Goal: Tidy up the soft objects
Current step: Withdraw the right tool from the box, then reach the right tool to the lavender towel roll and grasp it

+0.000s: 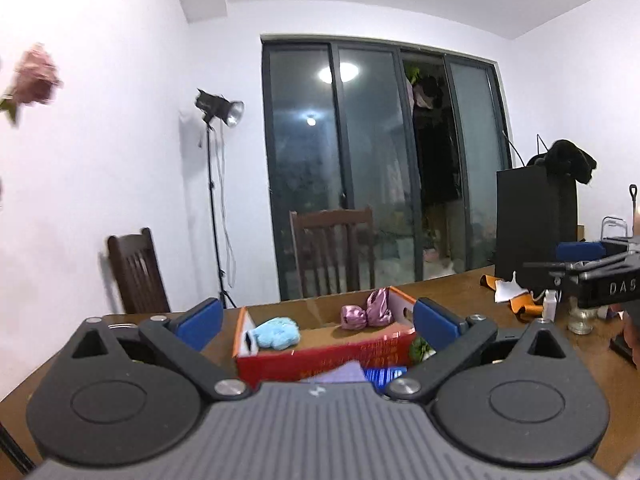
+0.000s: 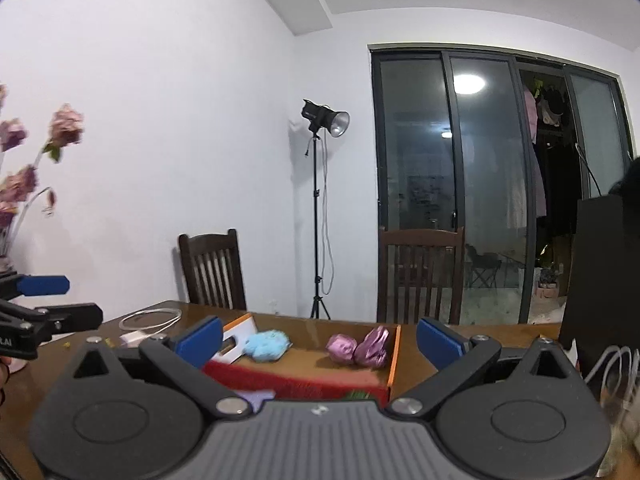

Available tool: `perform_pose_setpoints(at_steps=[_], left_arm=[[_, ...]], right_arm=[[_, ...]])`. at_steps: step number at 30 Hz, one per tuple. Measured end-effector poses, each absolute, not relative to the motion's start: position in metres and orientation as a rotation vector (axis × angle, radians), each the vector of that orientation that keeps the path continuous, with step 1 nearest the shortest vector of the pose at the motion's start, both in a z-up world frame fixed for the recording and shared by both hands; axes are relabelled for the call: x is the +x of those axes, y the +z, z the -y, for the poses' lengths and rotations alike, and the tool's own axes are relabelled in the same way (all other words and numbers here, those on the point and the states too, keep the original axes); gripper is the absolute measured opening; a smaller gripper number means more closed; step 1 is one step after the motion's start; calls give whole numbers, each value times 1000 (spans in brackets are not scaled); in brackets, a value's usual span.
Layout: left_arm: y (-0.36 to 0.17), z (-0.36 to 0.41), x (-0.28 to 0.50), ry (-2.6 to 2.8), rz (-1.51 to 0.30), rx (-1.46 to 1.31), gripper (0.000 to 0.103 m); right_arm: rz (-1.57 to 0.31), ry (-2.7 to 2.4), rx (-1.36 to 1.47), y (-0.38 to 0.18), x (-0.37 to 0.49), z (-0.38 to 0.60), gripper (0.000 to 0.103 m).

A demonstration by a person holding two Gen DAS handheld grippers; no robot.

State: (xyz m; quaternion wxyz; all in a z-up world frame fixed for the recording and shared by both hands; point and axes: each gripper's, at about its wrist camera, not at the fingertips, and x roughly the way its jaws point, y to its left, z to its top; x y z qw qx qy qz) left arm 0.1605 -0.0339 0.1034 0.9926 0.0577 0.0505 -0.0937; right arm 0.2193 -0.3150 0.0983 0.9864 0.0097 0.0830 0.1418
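Observation:
A red and orange cardboard box [image 1: 320, 356] [image 2: 304, 384] stands open on the wooden table just ahead of both grippers. Inside it lie a fluffy light blue soft toy [image 1: 278, 332] [image 2: 266, 345] and two shiny pink soft pieces [image 1: 368, 312] [image 2: 360, 348]. My left gripper [image 1: 318, 320] is open, with nothing between its blue pads. My right gripper [image 2: 320, 334] is open and empty too. Each one shows at the edge of the other's view. A lavender cloth [image 1: 344, 372] [image 2: 258, 396] lies in front of the box, partly hidden by the gripper bodies.
Two dark wooden chairs [image 1: 332, 252] [image 1: 138, 272] stand behind the table, with a studio light on a stand [image 1: 216, 200] at the wall. A black box [image 1: 536, 224] and small clutter sit at the right. A white cable [image 2: 150, 318] and pink flowers [image 2: 64, 128] are at the left.

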Motion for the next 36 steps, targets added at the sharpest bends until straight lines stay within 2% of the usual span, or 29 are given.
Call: perform_pose_setpoints(at_steps=[4, 10, 24, 28, 29, 31, 33, 36], left_arm=[[67, 29, 119, -207, -131, 80, 103], [28, 21, 102, -188, -304, 62, 103], [22, 19, 123, -154, -374, -26, 103], [15, 25, 149, -217, -438, -80, 102], [14, 27, 158, -232, -453, -87, 100], [10, 32, 178, -256, -492, -92, 82], [7, 33, 204, -291, -544, -131, 69], [1, 30, 241, -328, -614, -223, 59]], right_arm=[[-201, 254, 14, 54, 168, 314, 103], [-347, 275, 128, 2, 118, 311, 103], [-297, 197, 230, -2, 124, 314, 103], [-414, 264, 290, -8, 149, 316, 103], [-431, 278, 303, -9, 156, 315, 103], [-448, 315, 323, -10, 173, 311, 101], [-472, 342, 332, -10, 194, 305, 99], [-537, 364, 354, -14, 234, 295, 84]])
